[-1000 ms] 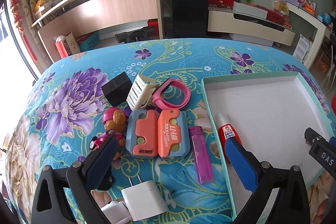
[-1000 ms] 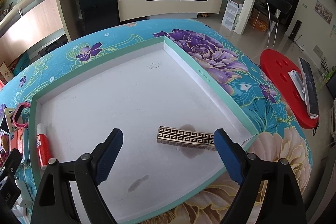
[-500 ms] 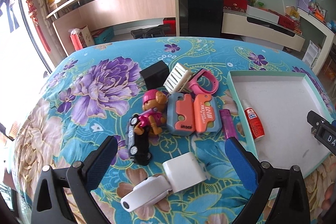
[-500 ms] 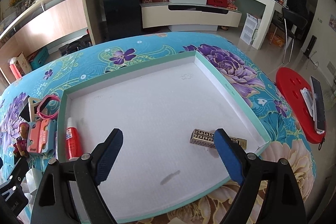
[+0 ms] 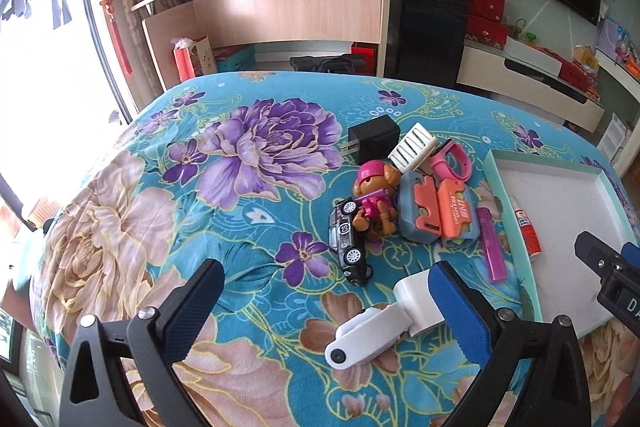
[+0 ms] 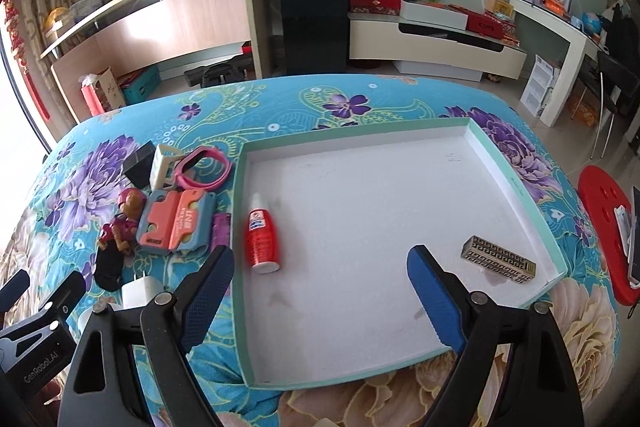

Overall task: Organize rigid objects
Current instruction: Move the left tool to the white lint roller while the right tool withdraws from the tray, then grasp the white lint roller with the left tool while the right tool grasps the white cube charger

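A tray is sitting on the right part of the tabletop, reaching its near edge. Inside it, a bottle is lying along the left wall and a patterned box is lying in the near right corner. The remaining things are clustering just left of the tray: a charger and a watch toward the far edge, a toy figure leaning against a toy car, and a lighter lying beside the tray's left wall.

Bare tray middle; crowded cloth beside.
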`<state>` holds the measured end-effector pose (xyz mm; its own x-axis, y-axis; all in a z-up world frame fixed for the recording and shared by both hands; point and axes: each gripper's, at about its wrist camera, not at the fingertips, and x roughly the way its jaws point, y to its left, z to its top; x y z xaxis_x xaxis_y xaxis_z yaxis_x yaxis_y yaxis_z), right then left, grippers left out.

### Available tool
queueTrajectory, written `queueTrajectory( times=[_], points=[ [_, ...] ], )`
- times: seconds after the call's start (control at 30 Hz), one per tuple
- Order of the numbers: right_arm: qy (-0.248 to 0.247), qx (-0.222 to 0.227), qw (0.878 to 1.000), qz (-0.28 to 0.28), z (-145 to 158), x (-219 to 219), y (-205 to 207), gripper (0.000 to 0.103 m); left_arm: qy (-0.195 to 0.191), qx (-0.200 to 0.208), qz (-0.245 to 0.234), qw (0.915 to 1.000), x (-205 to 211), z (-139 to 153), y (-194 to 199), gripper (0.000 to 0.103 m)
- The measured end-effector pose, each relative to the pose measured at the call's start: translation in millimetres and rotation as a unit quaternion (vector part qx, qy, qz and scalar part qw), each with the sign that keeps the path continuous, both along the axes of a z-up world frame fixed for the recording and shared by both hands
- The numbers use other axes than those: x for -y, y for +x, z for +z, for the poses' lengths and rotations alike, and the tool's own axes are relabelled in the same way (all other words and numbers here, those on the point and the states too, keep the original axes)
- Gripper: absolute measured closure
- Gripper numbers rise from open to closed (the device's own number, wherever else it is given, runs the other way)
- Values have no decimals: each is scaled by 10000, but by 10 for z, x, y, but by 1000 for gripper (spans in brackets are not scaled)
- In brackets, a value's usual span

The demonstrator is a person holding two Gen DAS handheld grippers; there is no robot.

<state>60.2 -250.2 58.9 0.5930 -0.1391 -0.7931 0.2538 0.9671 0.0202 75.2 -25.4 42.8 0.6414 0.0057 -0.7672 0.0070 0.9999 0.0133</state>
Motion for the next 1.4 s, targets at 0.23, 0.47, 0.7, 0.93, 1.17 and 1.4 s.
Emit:
queueTrajectory(
  times=[0.23, 0.47, 0.7, 0.93, 1.17, 1.4],
  points=[
    [75, -198, 9996, 205, -80, -154, -68, 14, 18, -161, 18, 9999, -147, -84, -62, 0],
    [128, -476, 9988, -71, -171, -74, -153, 14, 98, -330, -277, 9990, -159, -174, -123, 0],
    [139, -536, 9985, 36, -210, -143, -108, 14, 270, -599, -718, 9952, 18, -384, -113, 0],
    [58, -624, 9978, 233, -290, -277, -48, 14, 297, -766, -819, 9932, 129, -588, -50, 0],
    [28, -680, 9973, 284, -343, -317, -13, 14, 240, -809, -965, 9917, 174, -677, -11, 11],
    [4, -681, 9970, 381, -362, -363, 11, 14, 122, -790, -1331, 9879, 229, -612, -48, 54]
  ],
)
